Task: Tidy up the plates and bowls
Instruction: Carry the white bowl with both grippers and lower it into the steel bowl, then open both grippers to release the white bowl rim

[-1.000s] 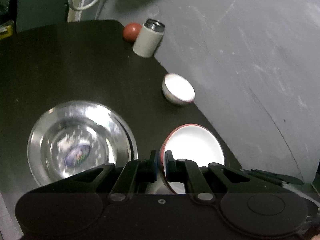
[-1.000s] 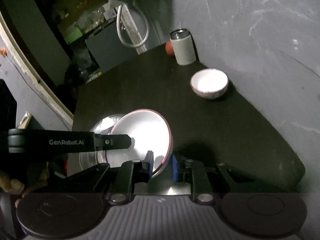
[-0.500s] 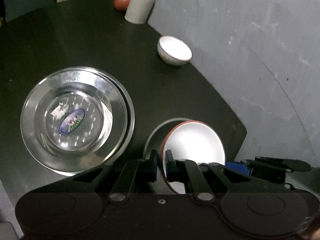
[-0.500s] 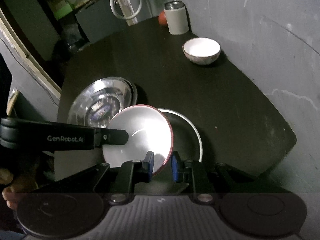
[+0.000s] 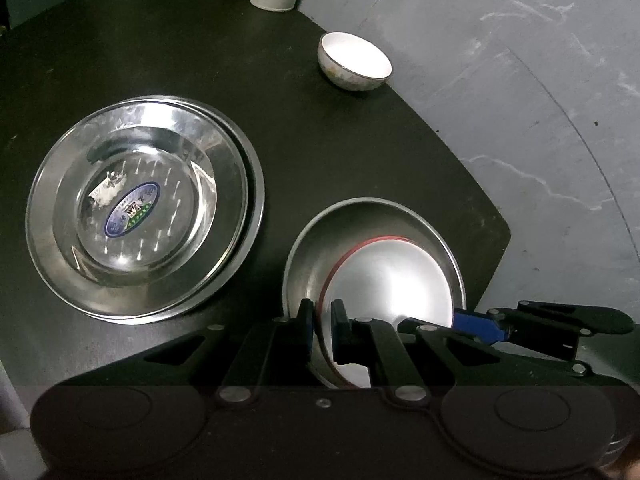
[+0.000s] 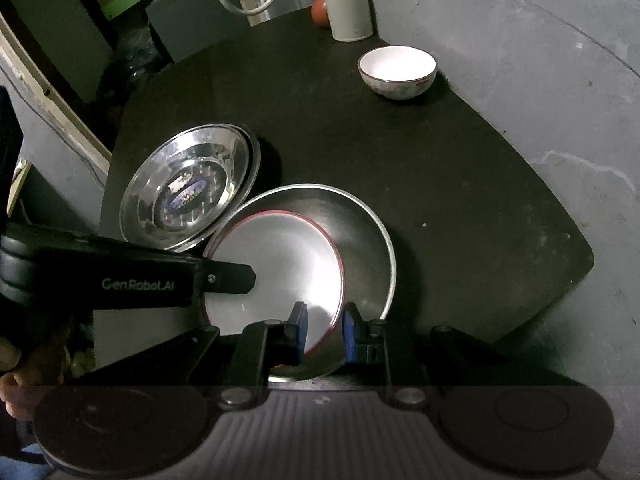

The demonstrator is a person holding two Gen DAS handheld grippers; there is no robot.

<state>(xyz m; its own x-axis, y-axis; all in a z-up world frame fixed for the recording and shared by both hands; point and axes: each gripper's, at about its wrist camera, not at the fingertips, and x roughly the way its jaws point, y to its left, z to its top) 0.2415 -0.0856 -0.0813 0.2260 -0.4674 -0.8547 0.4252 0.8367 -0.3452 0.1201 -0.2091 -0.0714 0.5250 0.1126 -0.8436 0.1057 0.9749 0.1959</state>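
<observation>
Both grippers were seen at the red-rimmed plate (image 5: 392, 292). By the left gripper (image 5: 322, 326) the plate's near rim was pinched, the two pads being pressed against it from either side at about 6 o'clock in the left wrist view. The right gripper (image 6: 324, 330) was found with its blue pads (image 6: 301, 330) spread somewhat, the plate's red rim lying between them; whether either pad touched the rim could not be told.

The red-rimmed plate, white inside, was held tilted within a steel dish (image 6: 360, 236), which lay on the dark table (image 6: 460, 200) near its front edge, at about 5 o'clock in the left wrist view. The plate's left edge was raised above the dish wall, while its right side was sunk low in the dish.

At 9 o'clock of the steel dish, a stack of steel bowls (image 5: 136, 208) was set, an oval sticker (image 5: 134, 210) being shown in the bottom of the top one. In the right wrist view its rim appeared just beside, perhaps overlapped by, the dish.

A small white bowl (image 6: 396, 72) was placed at 1 o'clock, close to the table's far right edge. Farther off, at 12 o'clock, a pale cylindrical flask (image 6: 347, 8) was stood upright, with a red round object (image 6: 319, 11) just beside it on the left.
</observation>
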